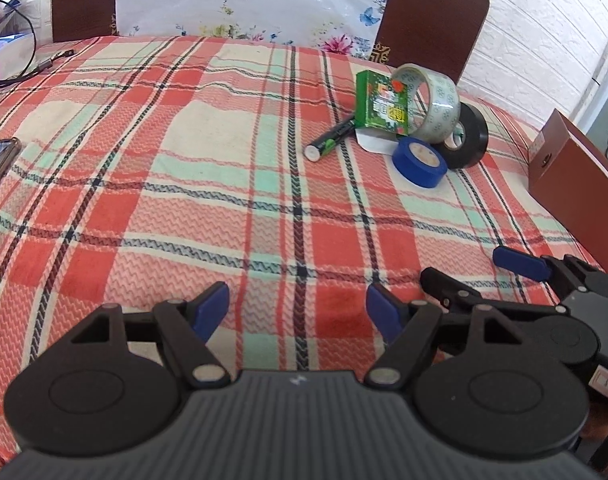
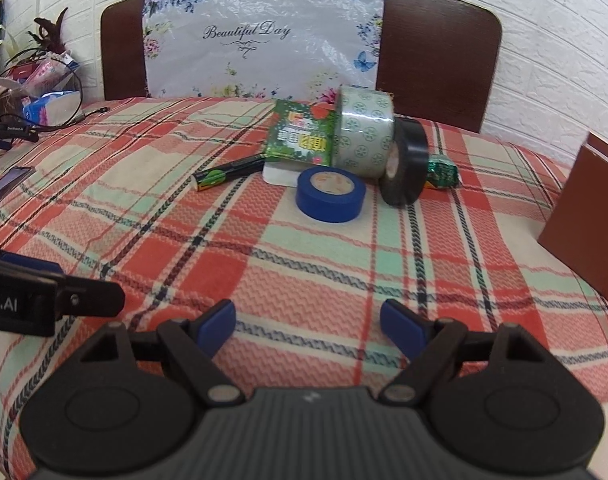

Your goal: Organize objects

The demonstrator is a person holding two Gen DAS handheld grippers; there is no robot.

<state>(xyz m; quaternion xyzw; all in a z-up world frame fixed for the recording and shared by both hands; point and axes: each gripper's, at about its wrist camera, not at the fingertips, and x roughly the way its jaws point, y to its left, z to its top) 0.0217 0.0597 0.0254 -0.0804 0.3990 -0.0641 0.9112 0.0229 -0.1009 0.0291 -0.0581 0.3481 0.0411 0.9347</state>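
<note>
The near half of the table (image 2: 304,264) is bare cloth, open to both grippers. Toward the far right corner a cluster blocks the way: blue tape (image 2: 330,194), black tape (image 2: 406,164), clear tape (image 2: 364,132), green box (image 2: 302,138), battery (image 2: 228,172). A brown box (image 2: 584,220) stands at the right edge.

Red, cream and mint plaid cloth (image 2: 304,264) under a blue tape (image 2: 330,194), a black tape (image 2: 408,168), a grey flower-printed tape (image 2: 364,132), a green box (image 2: 302,136) and a brown box (image 2: 588,224); blue gripper pads (image 2: 220,326).
</note>
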